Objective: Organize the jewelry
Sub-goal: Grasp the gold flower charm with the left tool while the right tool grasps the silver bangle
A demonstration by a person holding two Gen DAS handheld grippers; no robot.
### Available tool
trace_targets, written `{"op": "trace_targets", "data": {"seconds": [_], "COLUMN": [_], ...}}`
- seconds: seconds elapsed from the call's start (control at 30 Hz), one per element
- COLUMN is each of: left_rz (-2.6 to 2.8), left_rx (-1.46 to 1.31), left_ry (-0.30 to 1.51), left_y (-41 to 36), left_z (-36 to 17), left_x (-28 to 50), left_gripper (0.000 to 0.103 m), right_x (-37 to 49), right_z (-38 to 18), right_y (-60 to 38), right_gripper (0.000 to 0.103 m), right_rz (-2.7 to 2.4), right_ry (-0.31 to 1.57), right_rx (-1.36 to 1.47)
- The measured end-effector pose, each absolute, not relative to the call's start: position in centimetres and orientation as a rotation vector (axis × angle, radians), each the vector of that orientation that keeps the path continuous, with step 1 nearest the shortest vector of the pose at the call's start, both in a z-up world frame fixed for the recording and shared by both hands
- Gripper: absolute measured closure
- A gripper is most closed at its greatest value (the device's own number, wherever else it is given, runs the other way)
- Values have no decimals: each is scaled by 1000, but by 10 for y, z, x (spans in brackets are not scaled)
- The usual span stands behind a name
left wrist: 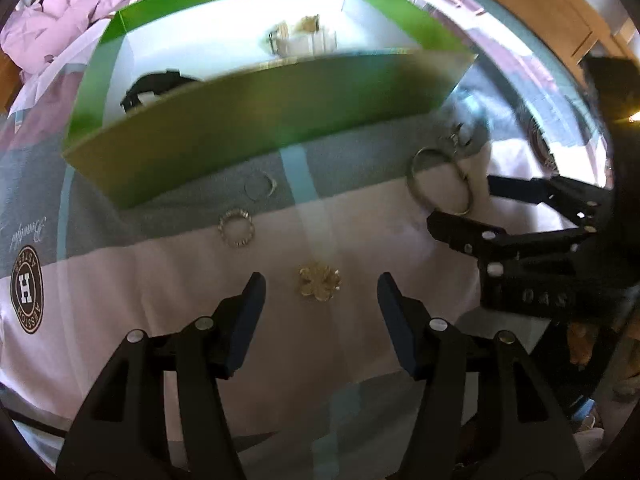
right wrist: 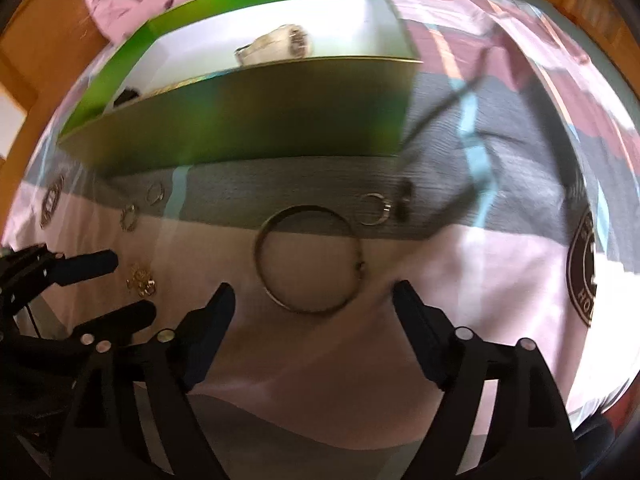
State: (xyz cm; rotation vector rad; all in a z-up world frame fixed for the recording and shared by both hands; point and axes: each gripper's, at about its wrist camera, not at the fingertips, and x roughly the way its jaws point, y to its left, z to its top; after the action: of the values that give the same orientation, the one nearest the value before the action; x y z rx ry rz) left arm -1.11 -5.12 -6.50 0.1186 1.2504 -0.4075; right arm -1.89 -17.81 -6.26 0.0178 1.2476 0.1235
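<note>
Left wrist view is showing the task partly done: a green box [left wrist: 260,104] is already holding a black item [left wrist: 154,84] and a pale bundle [left wrist: 300,38], too blurred to identify. Five pieces are still lying loose on the patterned cloth [left wrist: 120,280] in front of it: gold flower piece [left wrist: 319,283], beaded ring [left wrist: 237,227], thin ring [left wrist: 260,186], large bangle [right wrist: 308,258], small ring [right wrist: 374,209]. Left gripper [left wrist: 320,300] is hovering with fingers apart, flower piece just ahead. Right gripper [right wrist: 312,304] is hovering with fingers wide apart, bangle between the tips, untouched. Near wall of the box is standing tall between the pieces and its inside, likely needing a lift over. Grippers are working close together.
</note>
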Motion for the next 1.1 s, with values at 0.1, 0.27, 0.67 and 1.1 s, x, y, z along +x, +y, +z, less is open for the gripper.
{"op": "trace_targets", "data": {"seconds": [0.1,0.27,0.67,1.1], "left_rz": [-383,-367,-296,-269], "left_rx": [133,128,137,120], "left_ry": [1257,1250,1251,1234], "left_y": [-51,-48,-39,-22], "left_z": [-71,-74,-74,-63], "left_x": [-9,-6,-3,-1], "left_gripper": [45,44,73,83], "right_x": [-19,-16,-31,-44], "right_z": [-67,-71,-72,-48], "right_y": [-168,-159,-149,-158], "right_gripper": [16,13,20,79], "right_rz": [122,111,121,123], "right_ry": [1251,1248,1196,1157], "right_rx": [-41,-74,-88,-31]}}
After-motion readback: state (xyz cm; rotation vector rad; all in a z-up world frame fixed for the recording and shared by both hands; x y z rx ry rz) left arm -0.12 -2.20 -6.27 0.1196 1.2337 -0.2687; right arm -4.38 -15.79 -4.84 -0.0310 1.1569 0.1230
